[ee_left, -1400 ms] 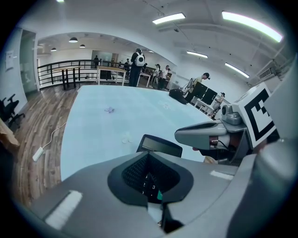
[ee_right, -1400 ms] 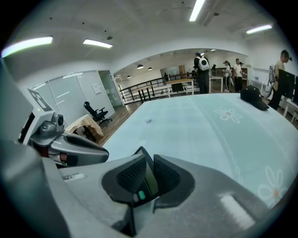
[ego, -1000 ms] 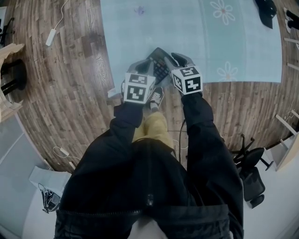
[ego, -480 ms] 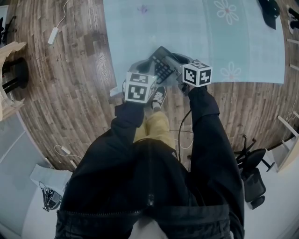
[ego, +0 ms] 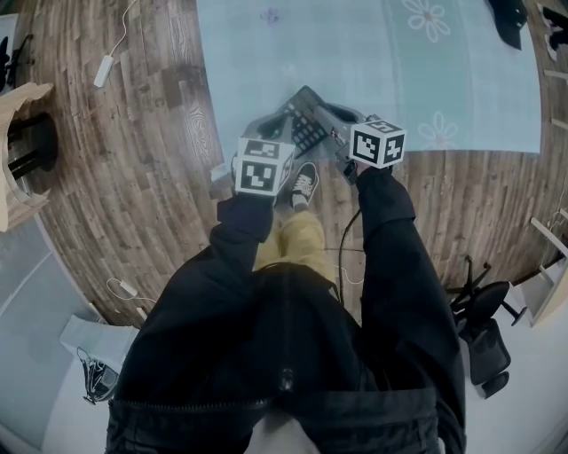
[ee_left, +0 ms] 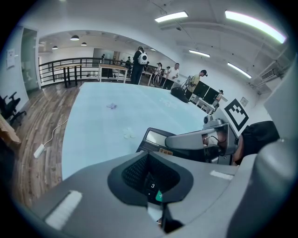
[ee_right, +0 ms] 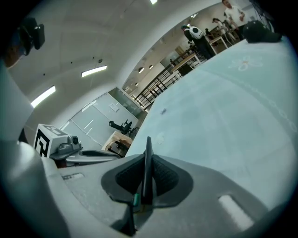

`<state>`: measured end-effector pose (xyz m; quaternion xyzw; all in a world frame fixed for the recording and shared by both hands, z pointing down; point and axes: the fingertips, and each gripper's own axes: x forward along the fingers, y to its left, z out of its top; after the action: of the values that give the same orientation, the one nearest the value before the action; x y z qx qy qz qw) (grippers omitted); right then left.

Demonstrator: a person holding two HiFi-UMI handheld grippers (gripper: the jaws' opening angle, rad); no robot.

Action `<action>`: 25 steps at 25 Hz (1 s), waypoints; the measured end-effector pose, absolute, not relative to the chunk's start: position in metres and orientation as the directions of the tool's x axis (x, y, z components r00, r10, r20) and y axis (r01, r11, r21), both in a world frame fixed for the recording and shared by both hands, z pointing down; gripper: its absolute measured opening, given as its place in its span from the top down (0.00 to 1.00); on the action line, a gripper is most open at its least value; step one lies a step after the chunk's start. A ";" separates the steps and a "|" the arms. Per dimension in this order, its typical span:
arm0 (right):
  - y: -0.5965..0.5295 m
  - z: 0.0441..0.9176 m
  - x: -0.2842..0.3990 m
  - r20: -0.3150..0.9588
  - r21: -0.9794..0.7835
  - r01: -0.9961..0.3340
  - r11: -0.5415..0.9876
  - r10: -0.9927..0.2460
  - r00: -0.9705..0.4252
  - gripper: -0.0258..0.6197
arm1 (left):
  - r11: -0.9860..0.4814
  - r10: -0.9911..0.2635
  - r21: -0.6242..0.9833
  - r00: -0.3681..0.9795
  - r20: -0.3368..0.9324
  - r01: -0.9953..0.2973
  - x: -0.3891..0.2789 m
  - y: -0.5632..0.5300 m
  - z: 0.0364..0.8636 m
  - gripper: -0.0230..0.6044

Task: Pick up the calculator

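Observation:
A dark calculator with a keypad and a display sits between both grippers over the near edge of the pale blue mat. My left gripper is shut on its near left part. In the left gripper view the keys show between the pads of the left gripper, and the display lies beyond. My right gripper holds the right side. In the right gripper view the calculator stands edge-on between the closing jaws of the right gripper, pads against it.
Wooden floor surrounds the mat. A white cable with an adapter lies at the left. A dark object lies at the mat's far right. An office chair stands at the right. The person's shoe is just below the grippers.
The right gripper rolled and shifted to the right, uncovering more of the calculator's keypad, and came down on its right edge. The left gripper kept still.

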<state>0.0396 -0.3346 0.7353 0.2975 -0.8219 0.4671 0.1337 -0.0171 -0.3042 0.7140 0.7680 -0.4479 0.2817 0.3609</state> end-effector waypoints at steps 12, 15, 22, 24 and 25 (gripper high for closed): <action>-0.340 0.629 0.080 0.450 -0.505 -0.782 0.365 -0.662 -0.599 0.89 | -0.334 -0.595 0.277 0.430 0.679 -0.901 -0.026 -0.312 0.646 0.97; -0.337 0.585 0.091 0.406 -0.464 -0.814 0.349 -0.733 -0.546 0.89 | -0.344 -0.639 0.273 0.437 0.633 -0.898 -0.027 -0.315 0.613 0.97; -0.332 0.478 0.104 0.287 -0.359 -0.870 0.338 -0.847 -0.447 0.89 | -0.400 -0.731 0.238 0.465 0.499 -0.885 -0.016 -0.326 0.521 0.97; -0.333 0.448 0.105 0.249 -0.318 -0.883 0.345 -0.868 -0.429 0.89 | -0.417 -0.752 0.228 0.475 0.458 -0.880 -0.014 -0.332 0.494 0.97; -0.333 0.434 0.105 0.229 -0.293 -0.890 0.349 -0.878 -0.420 0.89 | -0.424 -0.764 0.221 0.478 0.433 -0.878 -0.013 -0.335 0.480 0.97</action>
<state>0.1047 -0.3334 0.4342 0.5382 -0.8212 0.1888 0.0155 -0.0135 -0.3355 0.4802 0.8329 -0.4931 0.1344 0.2122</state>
